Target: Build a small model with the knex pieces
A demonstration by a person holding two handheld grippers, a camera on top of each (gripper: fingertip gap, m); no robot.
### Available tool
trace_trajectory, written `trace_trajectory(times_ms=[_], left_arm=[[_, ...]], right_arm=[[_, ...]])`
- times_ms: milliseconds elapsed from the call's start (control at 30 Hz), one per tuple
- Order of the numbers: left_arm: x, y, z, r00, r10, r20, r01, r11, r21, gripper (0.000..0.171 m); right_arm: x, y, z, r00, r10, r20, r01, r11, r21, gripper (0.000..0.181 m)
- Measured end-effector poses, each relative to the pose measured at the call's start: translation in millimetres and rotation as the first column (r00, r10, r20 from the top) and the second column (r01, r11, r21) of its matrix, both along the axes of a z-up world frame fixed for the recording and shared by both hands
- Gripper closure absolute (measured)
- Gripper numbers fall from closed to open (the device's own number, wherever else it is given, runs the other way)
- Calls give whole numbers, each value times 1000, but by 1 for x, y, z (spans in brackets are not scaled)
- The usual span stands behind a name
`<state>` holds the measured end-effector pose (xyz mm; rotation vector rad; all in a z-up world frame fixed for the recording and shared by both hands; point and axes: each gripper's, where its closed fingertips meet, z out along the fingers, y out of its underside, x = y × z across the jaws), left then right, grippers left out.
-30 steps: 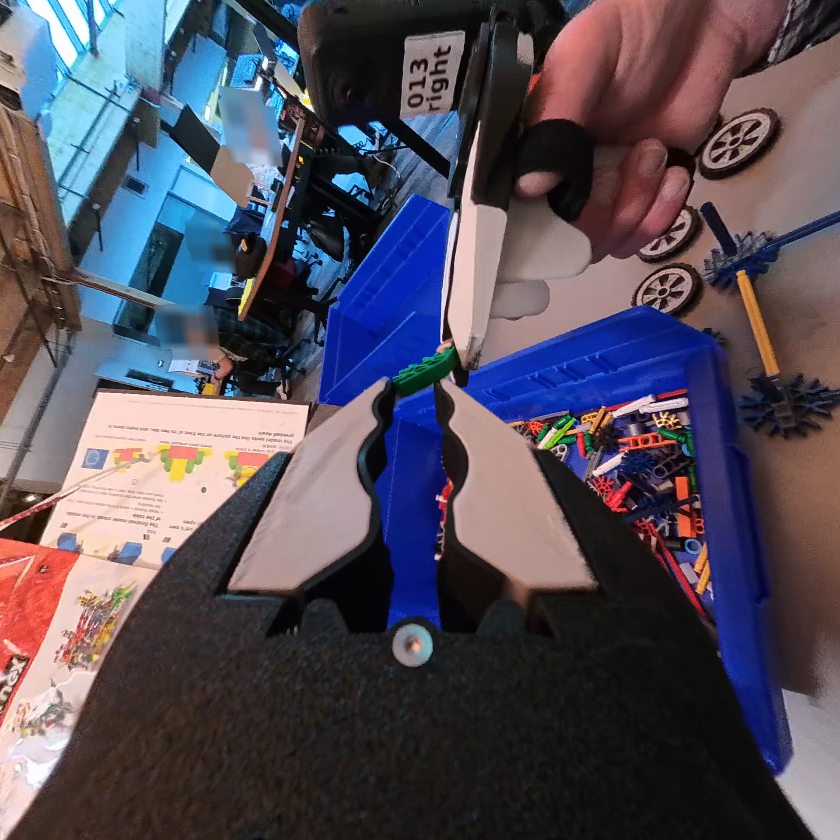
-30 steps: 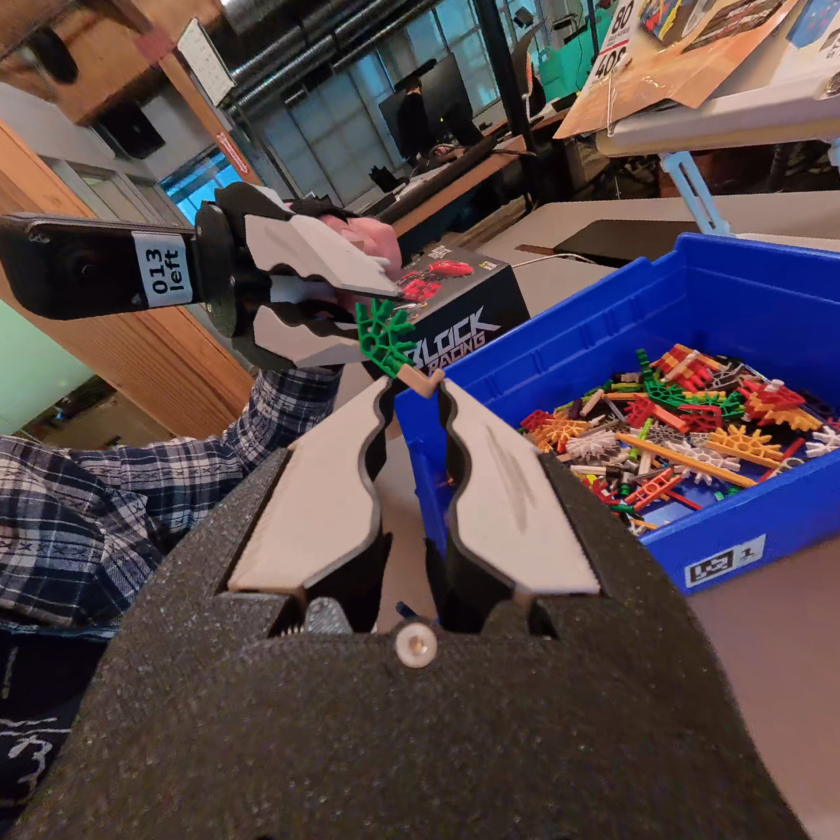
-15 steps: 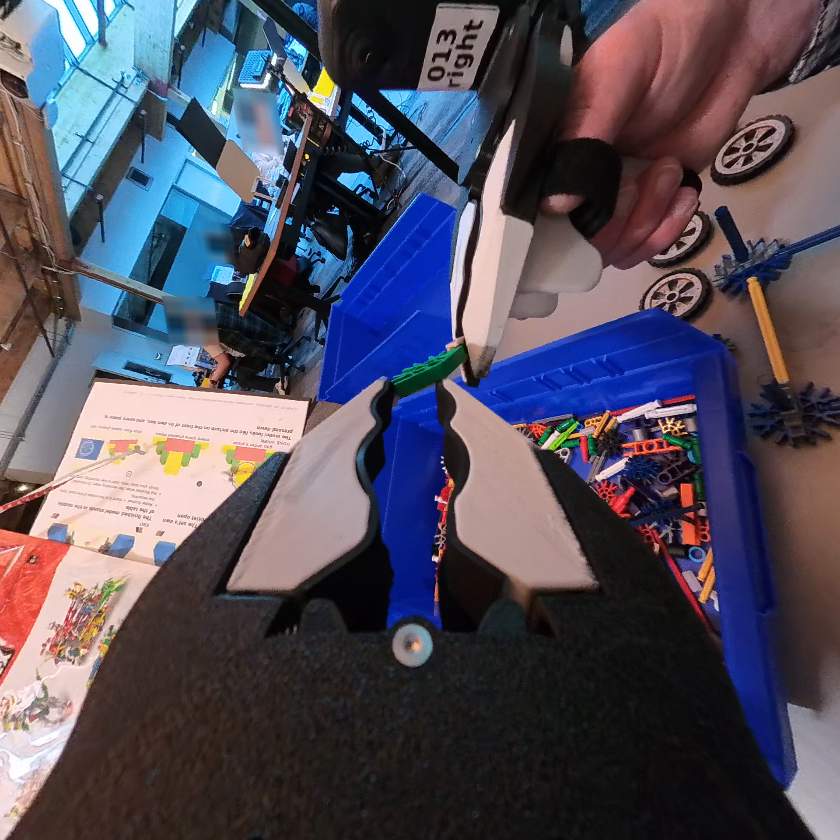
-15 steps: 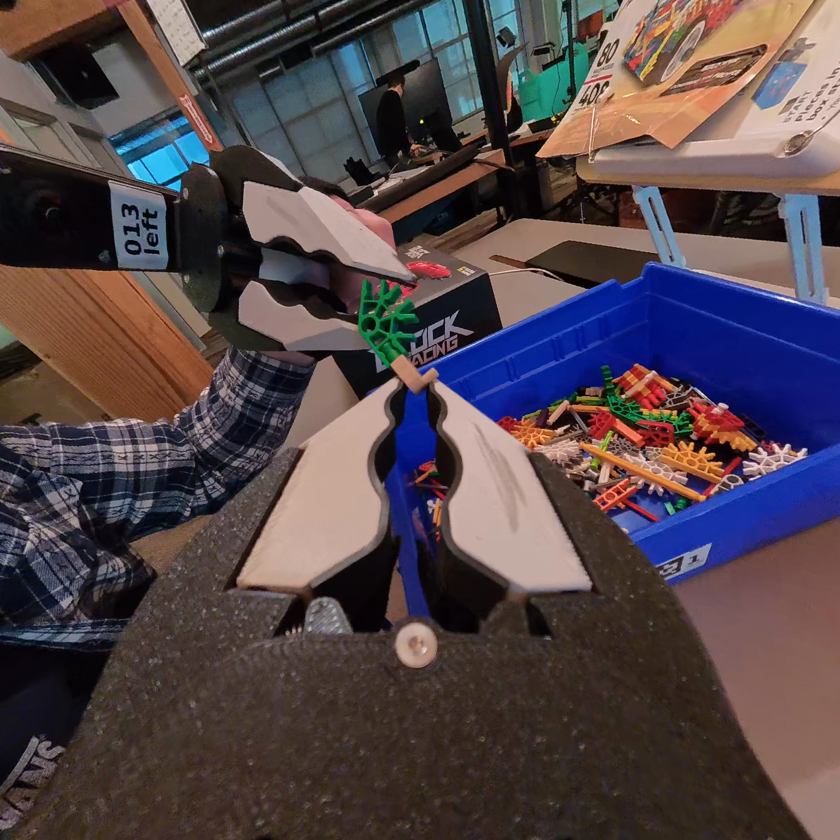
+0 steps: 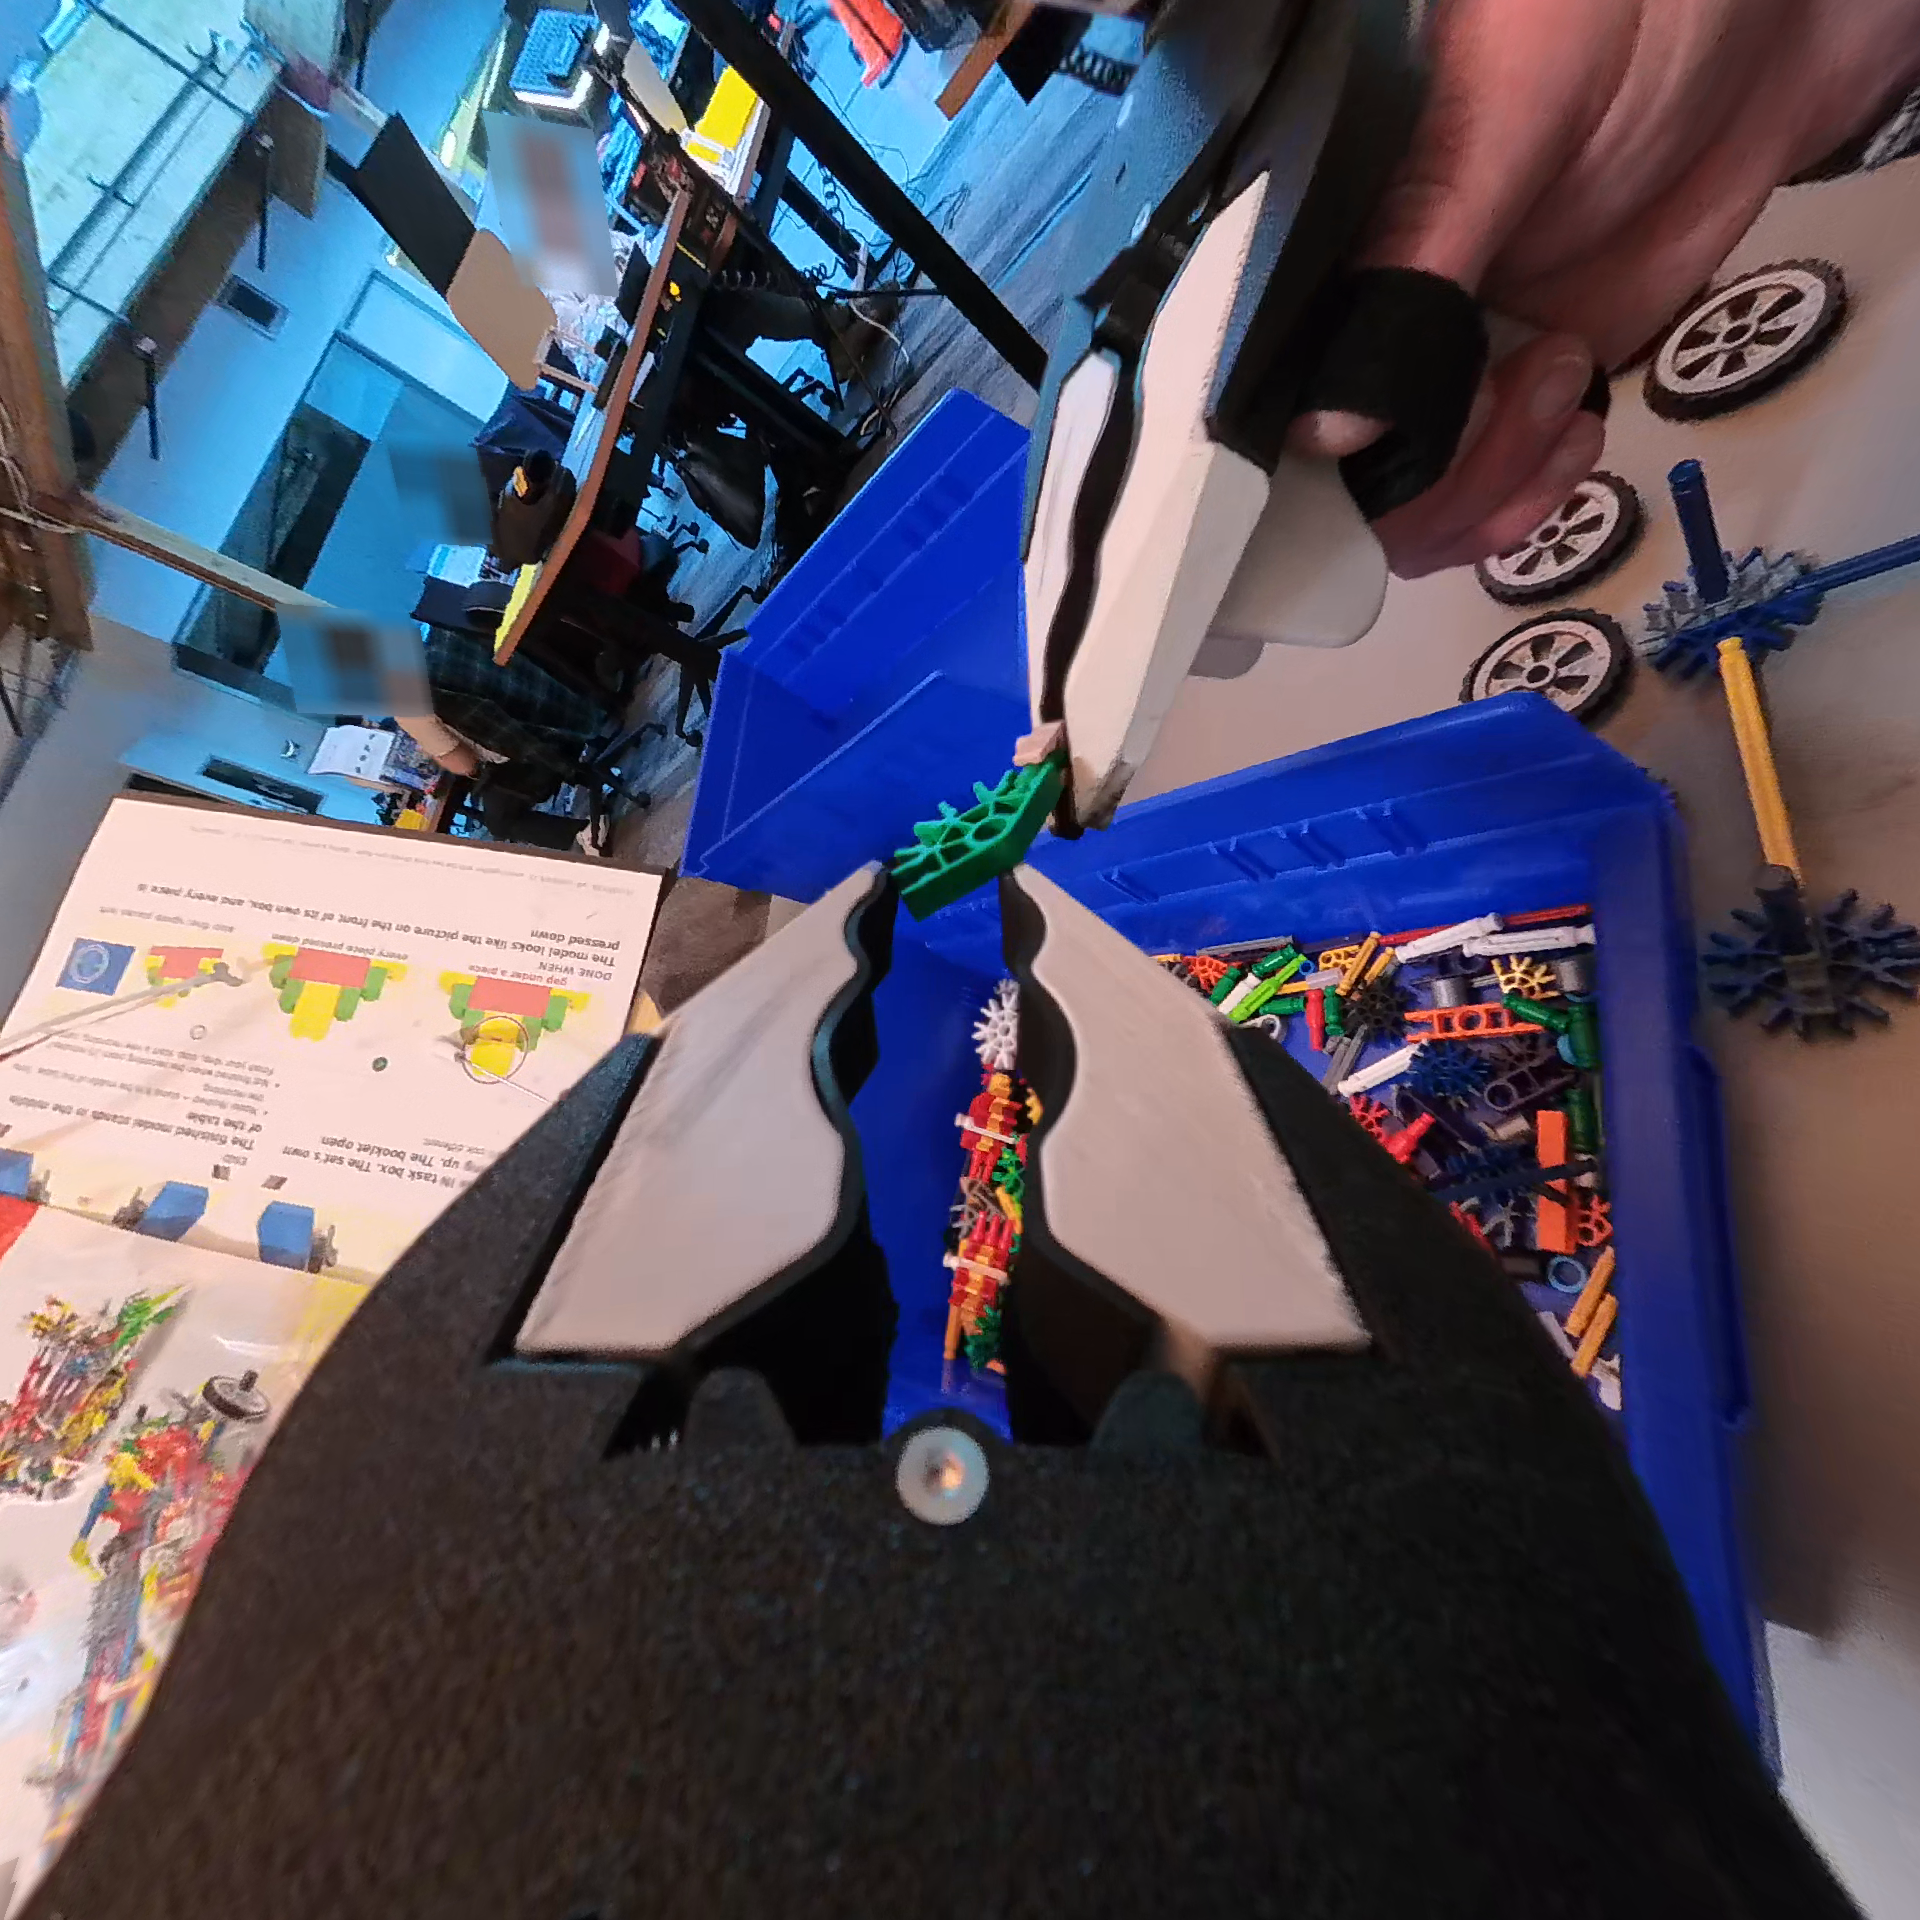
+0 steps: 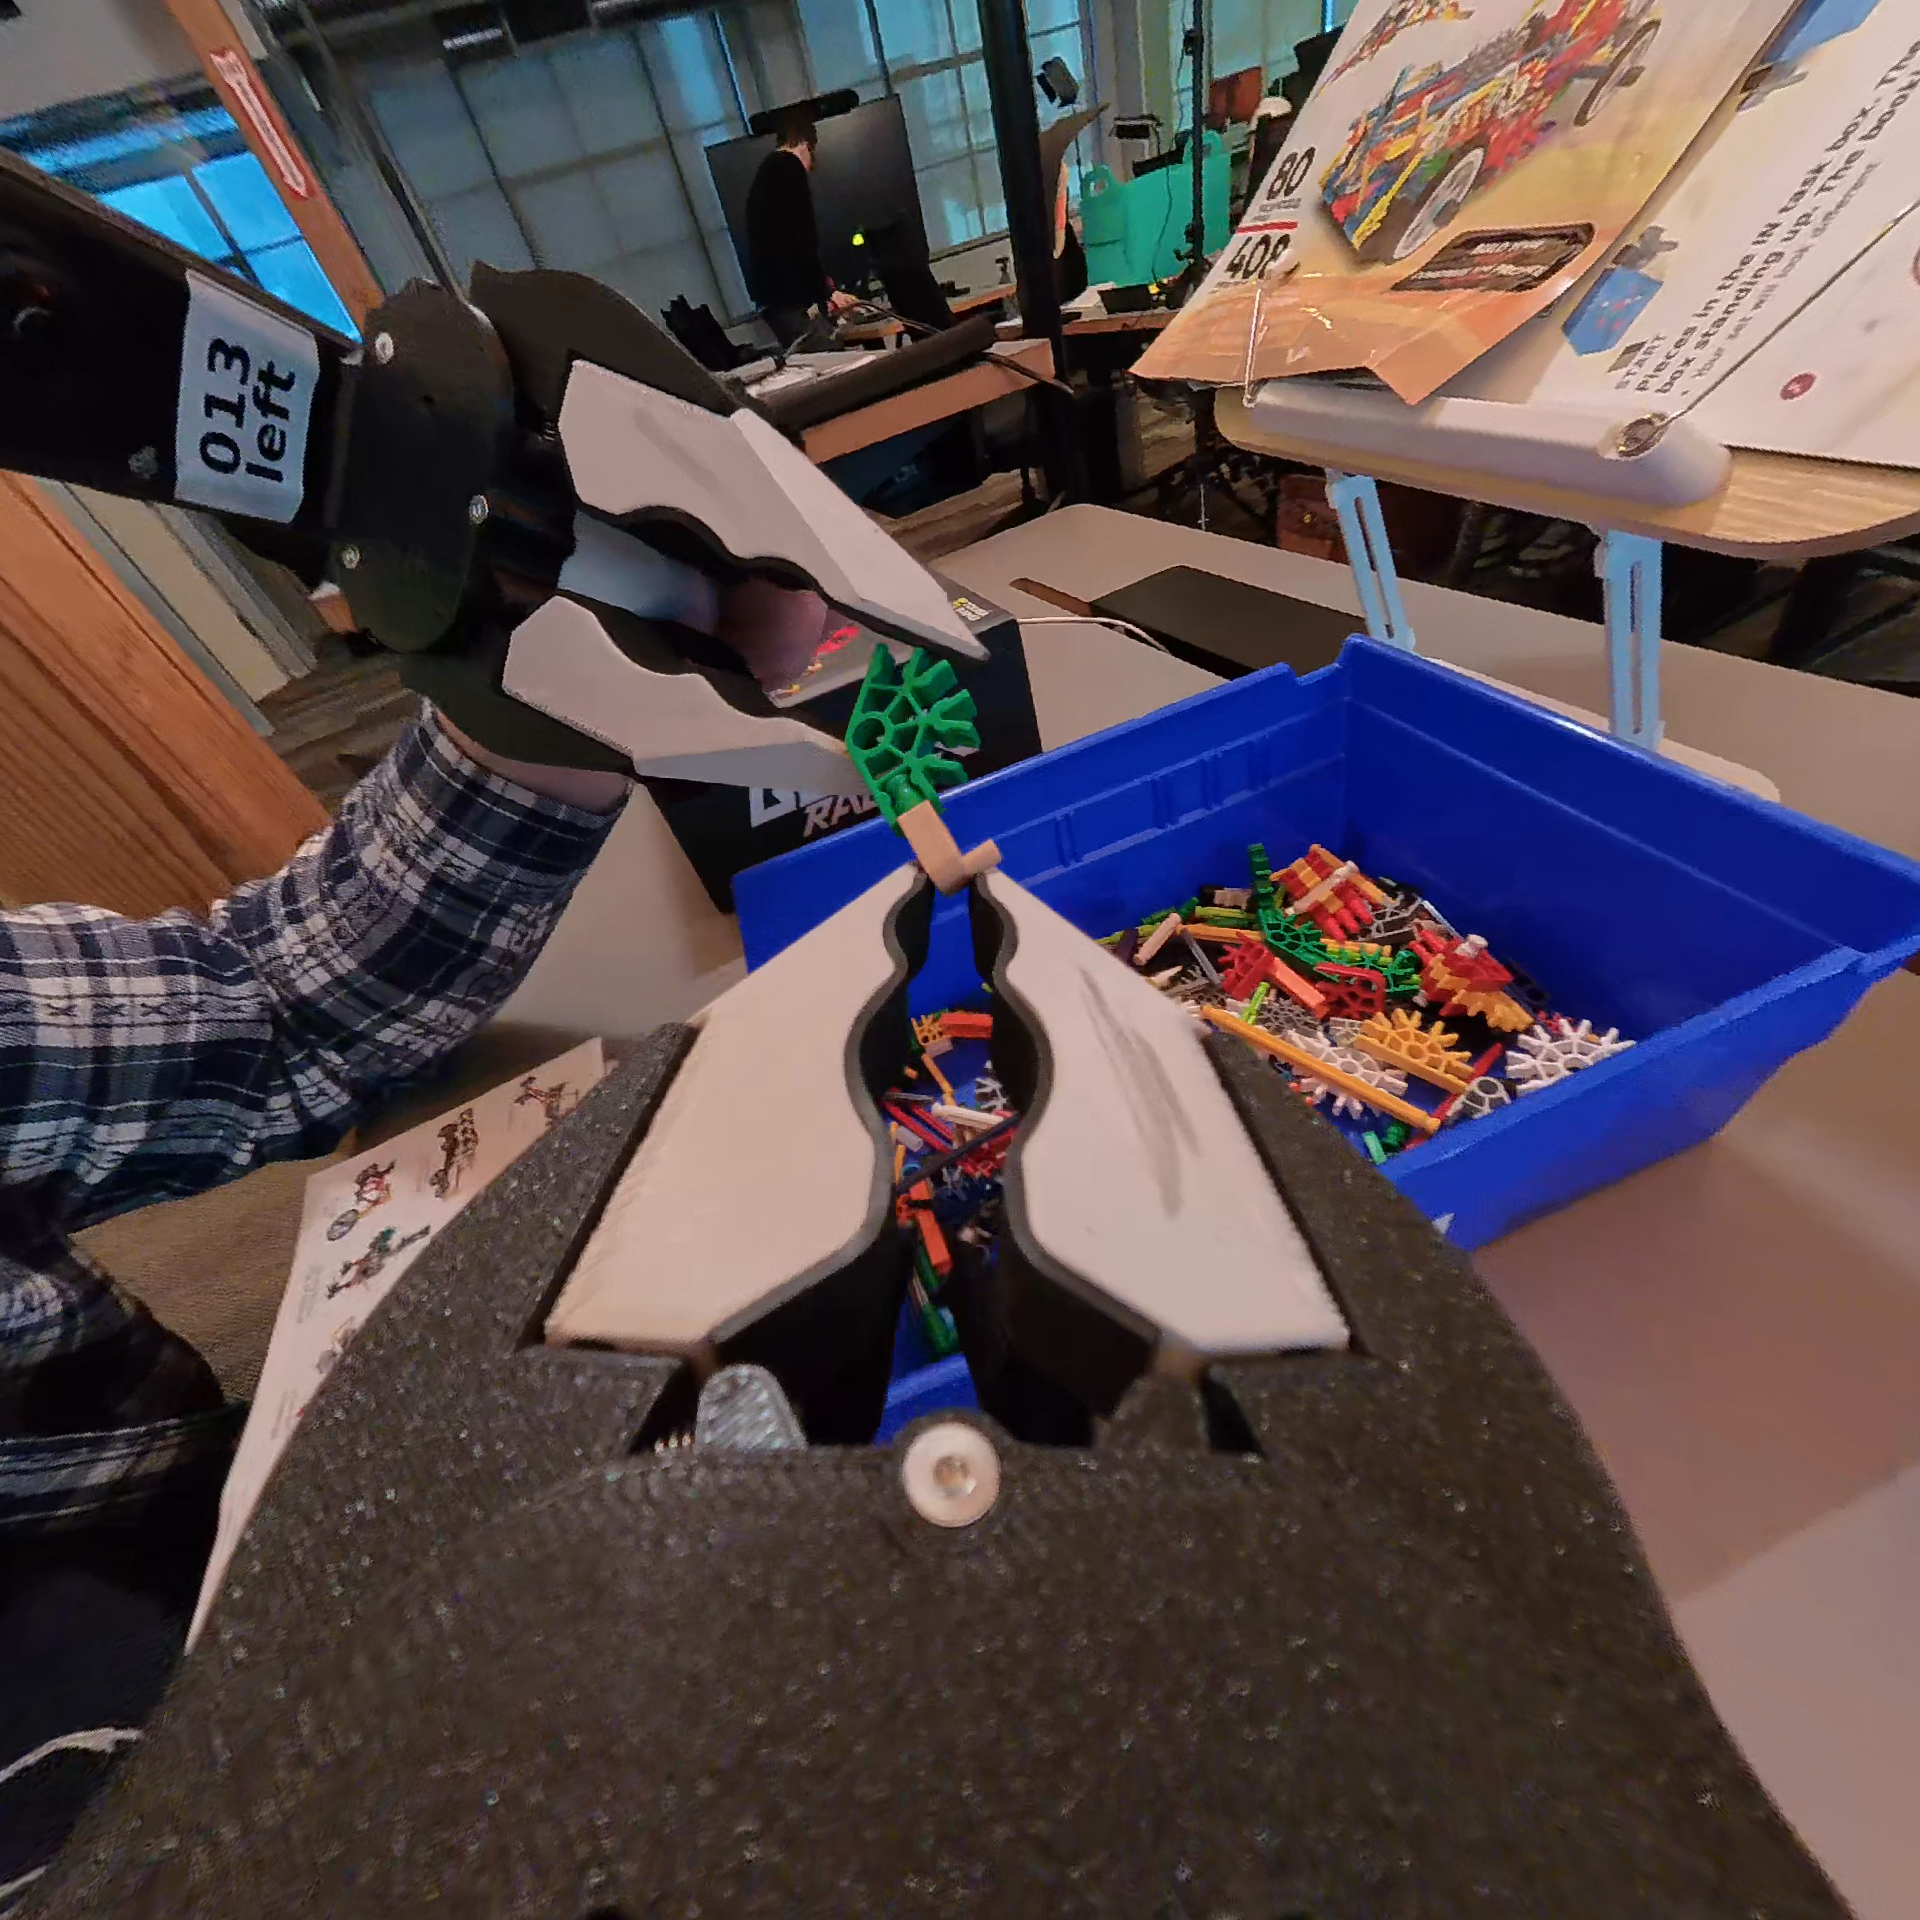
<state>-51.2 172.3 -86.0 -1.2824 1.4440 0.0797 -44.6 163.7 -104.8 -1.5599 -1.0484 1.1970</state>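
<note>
My left gripper is shut on a green fan-shaped connector, gripped at its tips above the near corner of a blue bin of mixed colourful construction pieces. My right gripper is shut on a short tan piece that is plugged into the green connector. The two grippers meet tip to tip. The right gripper shows from the side in the left wrist view, held by a hand. The left gripper shows in the right wrist view, with a plaid sleeve behind it.
A second blue bin stands behind the first. Three spoked wheels and a blue and yellow rod assembly lie on the table. An instruction sheet rests on a raised stand. A black box sits behind the bin. The tips of both grippers are at nearly the same place.
Both grippers stay shut and joined at the green connector. They have shifted over the bin, whose contents now show between the fingers. The connector's flat face shows more in the left wrist view.
</note>
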Motion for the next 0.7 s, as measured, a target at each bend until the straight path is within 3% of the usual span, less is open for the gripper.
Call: trace_trajectory(times_ms=[700], left_arm=[[-3,7,-10,999,7,49,-1,994,-111,152]], right_arm=[[4,6,3,981,-162,106,114,927,357,176]])
